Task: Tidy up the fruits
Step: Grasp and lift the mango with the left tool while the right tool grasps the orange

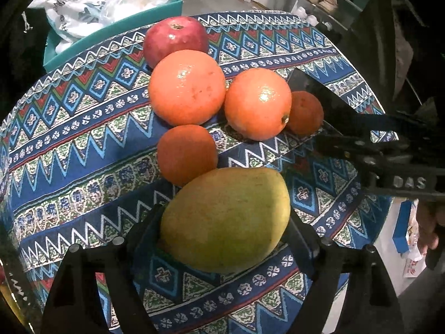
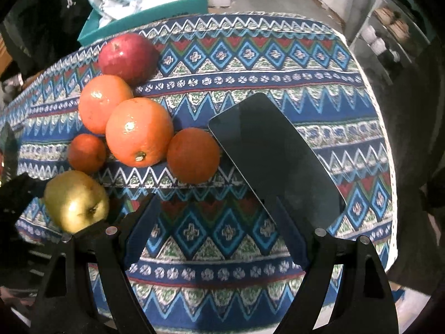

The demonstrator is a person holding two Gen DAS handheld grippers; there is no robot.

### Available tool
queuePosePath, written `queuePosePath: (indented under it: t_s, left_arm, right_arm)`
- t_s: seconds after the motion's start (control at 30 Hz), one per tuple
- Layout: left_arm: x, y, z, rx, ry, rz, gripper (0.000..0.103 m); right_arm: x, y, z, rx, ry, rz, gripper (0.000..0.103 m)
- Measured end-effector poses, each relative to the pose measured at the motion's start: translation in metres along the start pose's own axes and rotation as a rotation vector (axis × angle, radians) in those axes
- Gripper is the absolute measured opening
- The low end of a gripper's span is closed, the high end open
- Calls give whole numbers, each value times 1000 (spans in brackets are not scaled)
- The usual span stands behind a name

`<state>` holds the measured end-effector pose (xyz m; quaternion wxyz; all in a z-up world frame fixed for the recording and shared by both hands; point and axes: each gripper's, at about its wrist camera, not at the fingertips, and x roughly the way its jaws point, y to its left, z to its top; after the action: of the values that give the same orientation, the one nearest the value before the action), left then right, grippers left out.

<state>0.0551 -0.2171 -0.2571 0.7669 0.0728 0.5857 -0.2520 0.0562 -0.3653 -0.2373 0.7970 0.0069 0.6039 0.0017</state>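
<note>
A yellow-green mango lies between the fingers of my left gripper, which close on its two sides; it also shows in the right wrist view. Behind it sit two small tangerines, two large oranges and a red apple, all bunched together on the patterned cloth. My right gripper is open and empty above the cloth, right of the fruit; its body shows in the left wrist view.
A black phone lies face up on the cloth beside the right tangerine. A teal box with plastic bags stands behind the table. Shelves stand at the far right.
</note>
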Motion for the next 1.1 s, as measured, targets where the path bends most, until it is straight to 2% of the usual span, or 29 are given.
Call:
queuePosePath:
  t_s: [0.27, 0.47, 0.6, 0.77, 0.8, 0.83, 0.97, 1.1]
  left_arm:
    - [-12, 18, -5, -47, -12, -14, 84]
    - [-22, 29, -9, -67, -32, -12, 84]
    - [-21, 37, -11, -82, -28, -11, 84]
    - [-23, 48, -15, -106, -27, -13, 84]
    - [-24, 49, -15, -110, -29, -14, 84]
    - [-26, 51, -16, -113, -32, -15, 84]
    - [-30, 55, -17, -121, -40, -11, 84]
    - [-34, 57, -19, -129, -46, -11, 84]
  right_arm:
    - [15, 7, 13, -76, 1, -34, 83]
    - [25, 25, 25, -161, -16, -60, 83]
    - [37, 36, 33, -202, 4, -84, 82]
    - [46, 38, 32, -225, 3, -79, 59]
    - [46, 42, 31, -239, -8, -73, 49]
    - [45, 43, 32, -241, -12, -68, 45]
    - [46, 45, 27, -246, -16, -65, 45]
    - [33, 34, 14, -195, -16, -19, 44]
